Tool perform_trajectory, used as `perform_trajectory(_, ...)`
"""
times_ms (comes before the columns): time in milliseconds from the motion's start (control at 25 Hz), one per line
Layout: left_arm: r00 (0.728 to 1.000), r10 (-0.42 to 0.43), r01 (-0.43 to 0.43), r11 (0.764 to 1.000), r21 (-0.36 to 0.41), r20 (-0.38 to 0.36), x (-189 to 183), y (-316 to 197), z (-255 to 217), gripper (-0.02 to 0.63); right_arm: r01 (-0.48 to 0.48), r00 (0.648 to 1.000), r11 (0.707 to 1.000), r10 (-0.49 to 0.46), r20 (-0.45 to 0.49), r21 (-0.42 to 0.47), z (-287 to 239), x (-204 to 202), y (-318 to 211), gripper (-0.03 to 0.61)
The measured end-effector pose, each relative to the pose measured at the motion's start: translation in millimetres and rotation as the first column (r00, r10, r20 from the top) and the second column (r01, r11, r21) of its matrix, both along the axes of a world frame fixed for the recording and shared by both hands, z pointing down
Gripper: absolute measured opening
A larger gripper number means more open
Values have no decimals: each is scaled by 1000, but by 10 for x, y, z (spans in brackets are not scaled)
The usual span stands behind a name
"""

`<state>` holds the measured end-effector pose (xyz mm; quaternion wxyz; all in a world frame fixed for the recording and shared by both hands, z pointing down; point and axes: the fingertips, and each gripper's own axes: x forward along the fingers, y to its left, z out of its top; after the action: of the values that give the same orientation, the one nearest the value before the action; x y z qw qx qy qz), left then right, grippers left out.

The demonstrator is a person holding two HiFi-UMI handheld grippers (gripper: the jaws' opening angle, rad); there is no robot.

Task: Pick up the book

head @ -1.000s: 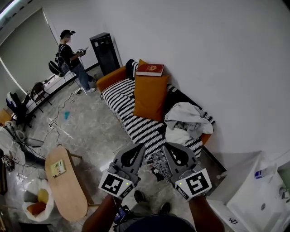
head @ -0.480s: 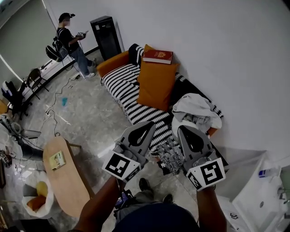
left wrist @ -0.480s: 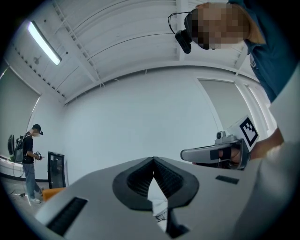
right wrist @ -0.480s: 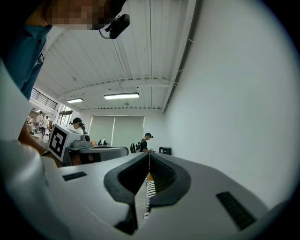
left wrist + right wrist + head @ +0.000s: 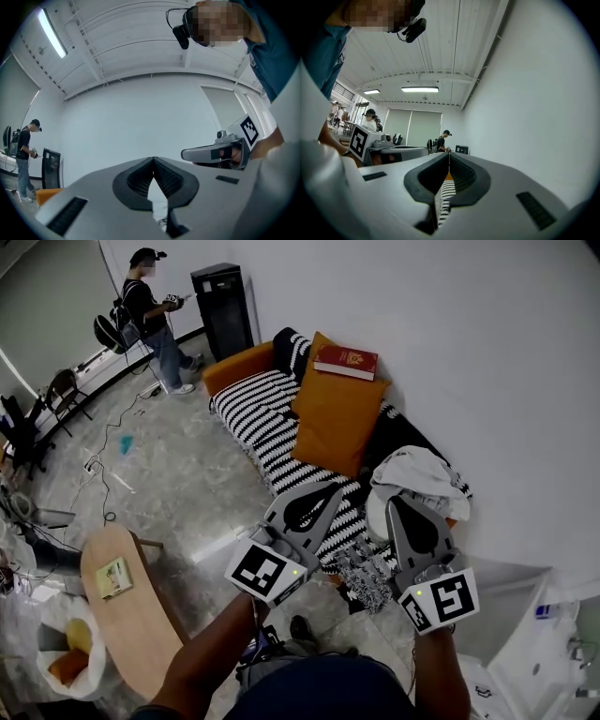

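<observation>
Closest in, the left tongs (image 5: 325, 493) and the right tongs (image 5: 397, 504) are held out side by side, each with its marker cube turned toward the person holding them. In the left gripper view, the ribbed pads (image 5: 165, 176) of the left tongs meet at the tip with nothing between them. The right gripper view shows the right tongs the same way: their pads (image 5: 462, 171) are closed tip to tip and empty, with only striped sofa fabric seen through the slit below. Neither pair touches anything. Off to the left and lower down stands a low oval wooden counter (image 5: 141, 634) with a small packet (image 5: 114, 577) on it. Just beyond the tips runs the sofa (image 5: 248, 418), covered in black and white stripes, with a heap of white clothing (image 5: 412, 474) at its near end. Further along, an orange cushion (image 5: 330, 418) stands against the wall. The red book (image 5: 346, 362) lies flat on its top edge, well apart from both tongs. At the far end a person (image 5: 150, 310) stands near a black cabinet (image 5: 225, 307)
</observation>
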<state>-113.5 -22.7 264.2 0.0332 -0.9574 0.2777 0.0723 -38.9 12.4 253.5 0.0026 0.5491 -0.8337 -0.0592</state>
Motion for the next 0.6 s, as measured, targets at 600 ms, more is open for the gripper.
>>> perform_trajectory(600, 999, -28, 27, 999, -20, -35, -338, -474, 90, 5, 31, 999, 999, -32, -34, -15, 37, -338, -532, 12)
